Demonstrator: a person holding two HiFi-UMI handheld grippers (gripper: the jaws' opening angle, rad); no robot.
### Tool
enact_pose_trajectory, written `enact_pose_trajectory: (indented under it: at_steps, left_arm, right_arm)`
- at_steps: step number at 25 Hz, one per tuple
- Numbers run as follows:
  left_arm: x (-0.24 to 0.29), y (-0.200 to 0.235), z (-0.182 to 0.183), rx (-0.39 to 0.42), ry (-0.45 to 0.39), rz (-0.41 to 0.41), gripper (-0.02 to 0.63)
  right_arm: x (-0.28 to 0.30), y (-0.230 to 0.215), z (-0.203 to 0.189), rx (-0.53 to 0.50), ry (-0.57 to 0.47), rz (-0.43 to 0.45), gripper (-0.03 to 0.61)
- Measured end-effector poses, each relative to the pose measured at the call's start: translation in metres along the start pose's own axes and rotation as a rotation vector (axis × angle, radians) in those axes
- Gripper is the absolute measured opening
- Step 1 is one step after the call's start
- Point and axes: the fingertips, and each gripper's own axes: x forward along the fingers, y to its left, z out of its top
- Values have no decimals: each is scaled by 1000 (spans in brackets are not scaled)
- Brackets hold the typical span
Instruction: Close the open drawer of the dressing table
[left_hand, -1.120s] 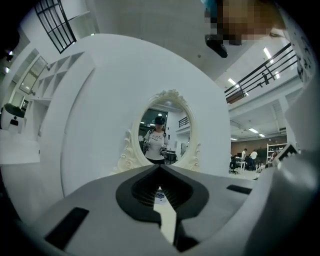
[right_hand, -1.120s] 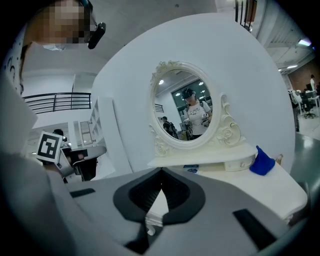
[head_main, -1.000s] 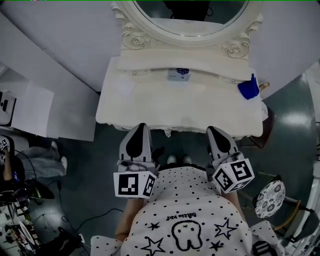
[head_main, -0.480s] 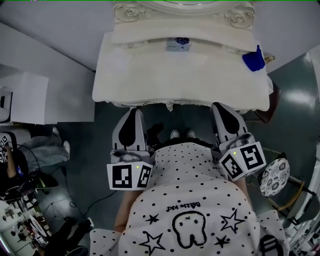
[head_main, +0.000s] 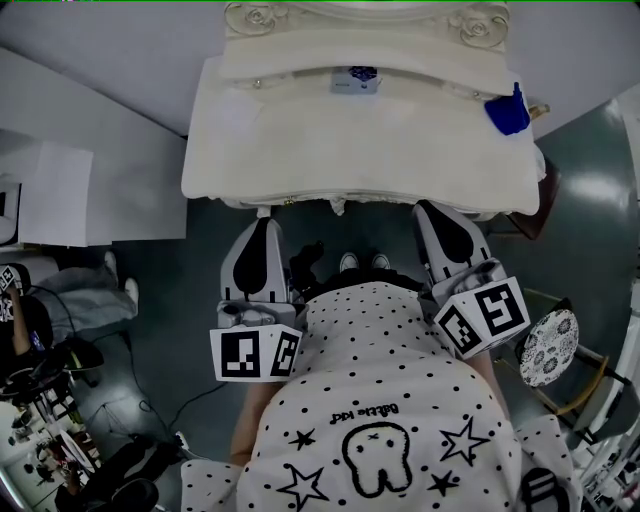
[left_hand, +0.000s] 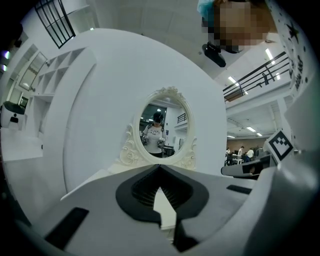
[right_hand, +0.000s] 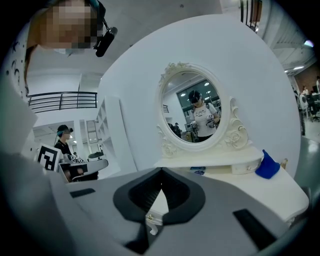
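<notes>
Facing: we stand square to the dressing table (head_main: 360, 140), with its oval mirror (right_hand: 197, 107) behind the tabletop and a blue thing (head_main: 510, 112) at the back right.
Drawer front (right_hand: 156, 202): white, with a small gold knob (right_hand: 148, 216), under the tabletop's front edge and just ahead of the right gripper. We cannot tell how far it stands out.
Left gripper (head_main: 266, 228): jaws closed together and empty, tips near the front edge.
Right gripper (head_main: 432, 212): jaws together too, nothing held.
Handling: we judge it stiff and fairly light, sliding on runners; the painted face may be slick.
Hold: no grasp needed; we would press the closed tips flat on the face, evenly on both sides so it does not rack, keeping off the knob.
</notes>
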Motion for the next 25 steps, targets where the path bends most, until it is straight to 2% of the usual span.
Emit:
enact_pose_trajectory:
  at_steps: [25]
  left_arm:
    - [-6,4,4,12,-21,18,12]
  right_arm:
    - [0,0,-4,-2,2,3,8]
